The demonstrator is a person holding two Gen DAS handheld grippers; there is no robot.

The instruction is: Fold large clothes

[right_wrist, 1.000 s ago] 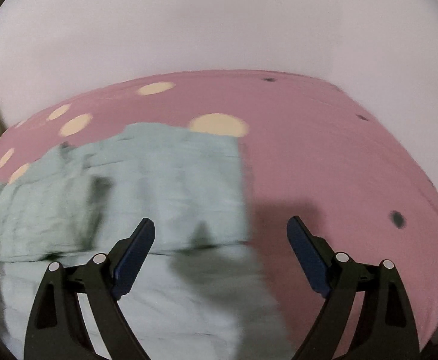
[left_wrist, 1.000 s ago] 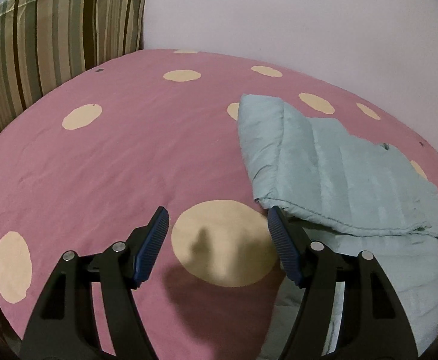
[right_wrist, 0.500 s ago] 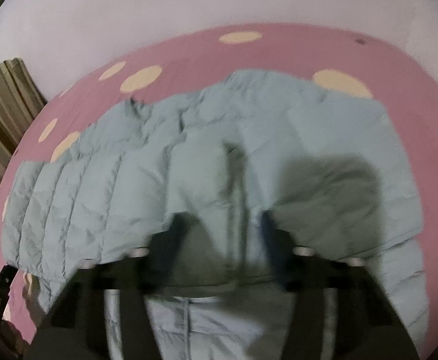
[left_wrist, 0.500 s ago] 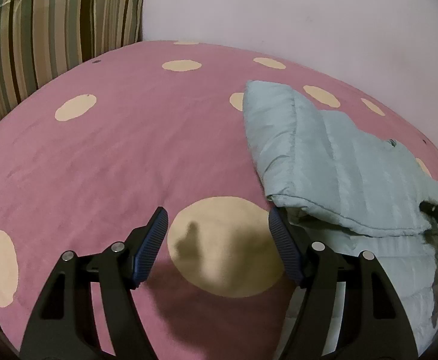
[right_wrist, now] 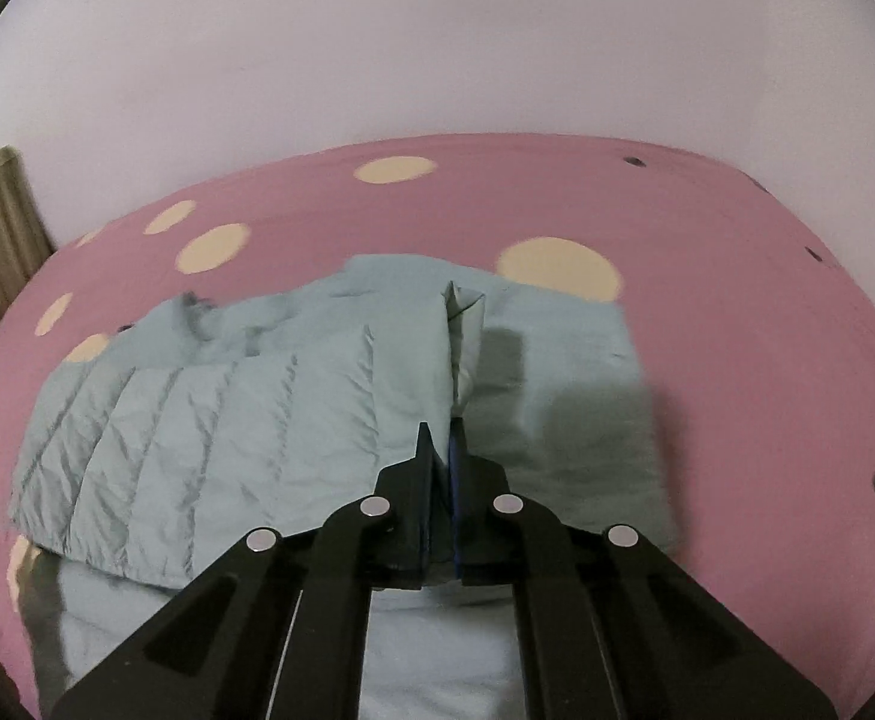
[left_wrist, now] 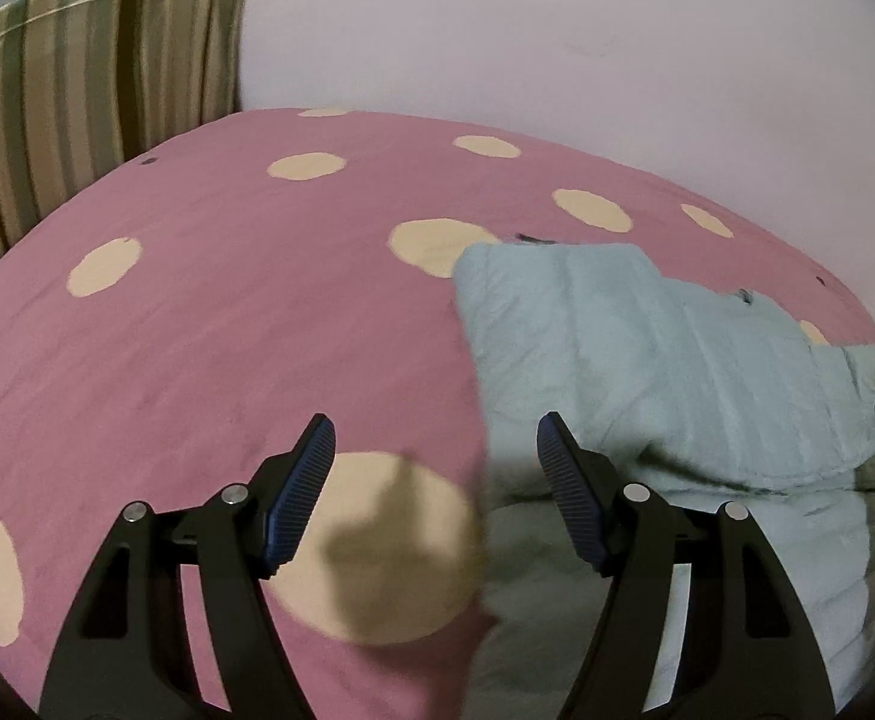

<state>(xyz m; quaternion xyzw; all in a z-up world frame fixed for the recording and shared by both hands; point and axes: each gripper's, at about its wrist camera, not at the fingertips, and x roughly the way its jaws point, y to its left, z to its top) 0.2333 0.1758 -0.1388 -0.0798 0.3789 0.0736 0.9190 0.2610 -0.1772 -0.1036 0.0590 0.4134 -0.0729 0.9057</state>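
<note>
Pale blue quilted puffer jacket (right_wrist: 293,414) lies part-folded on the pink bedsheet with cream dots (left_wrist: 209,312); right gripper (right_wrist: 442,456), jaws just closed, pinches a ridge of its fabric, likely to lift the next fold. Left gripper (left_wrist: 434,480) hovers released over the sheet just beside the jacket's edge. Beyond: striped cushion (left_wrist: 89,72), pale wall (right_wrist: 437,42); nothing obstructs.

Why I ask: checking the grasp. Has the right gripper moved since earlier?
Yes. The right gripper went left from the jacket edge by the pink sheet to its middle; its jaws have just been closing on the fabric.
</note>
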